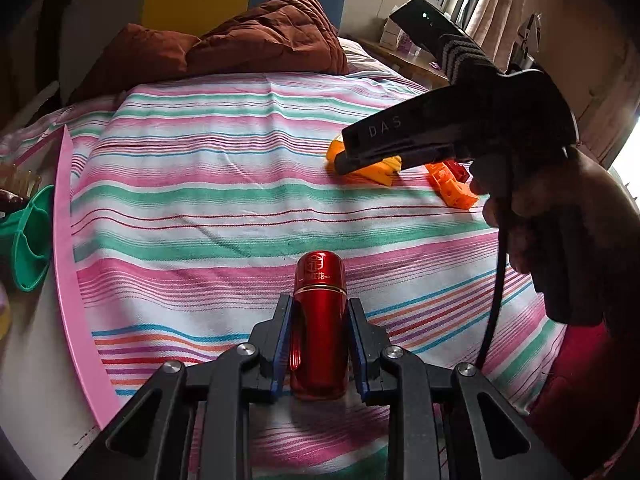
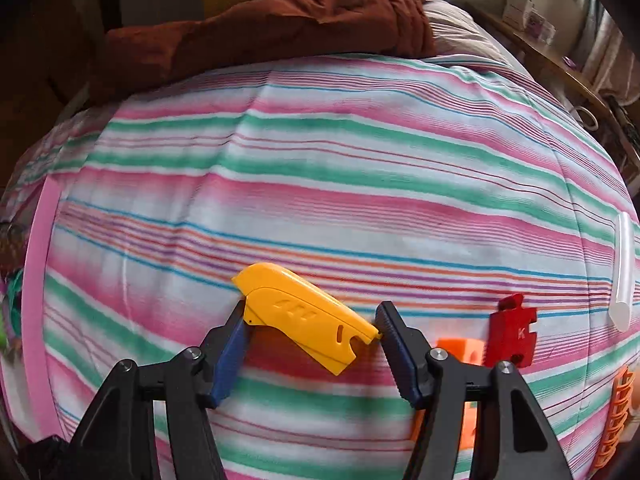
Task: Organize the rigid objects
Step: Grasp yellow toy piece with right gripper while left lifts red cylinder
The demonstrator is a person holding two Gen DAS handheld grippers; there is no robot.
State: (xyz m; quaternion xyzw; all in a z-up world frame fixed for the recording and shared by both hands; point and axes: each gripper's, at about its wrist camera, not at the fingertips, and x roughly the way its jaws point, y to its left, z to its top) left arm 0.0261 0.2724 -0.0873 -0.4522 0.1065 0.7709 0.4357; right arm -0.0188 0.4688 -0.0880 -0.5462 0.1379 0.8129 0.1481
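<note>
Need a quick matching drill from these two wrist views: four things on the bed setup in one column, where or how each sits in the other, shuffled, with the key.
Things
1. red metal bottle
2. yellow plastic tool
3. red puzzle piece
4. brown quilt

States
A. bunched at the far end of the bed
B. clamped between the left gripper's pads
C. lying on the striped sheet, to the right of the right gripper
D. between the right gripper's pads, both pads at its ends

Pairs: 1-B, 2-D, 3-C, 4-A
</note>
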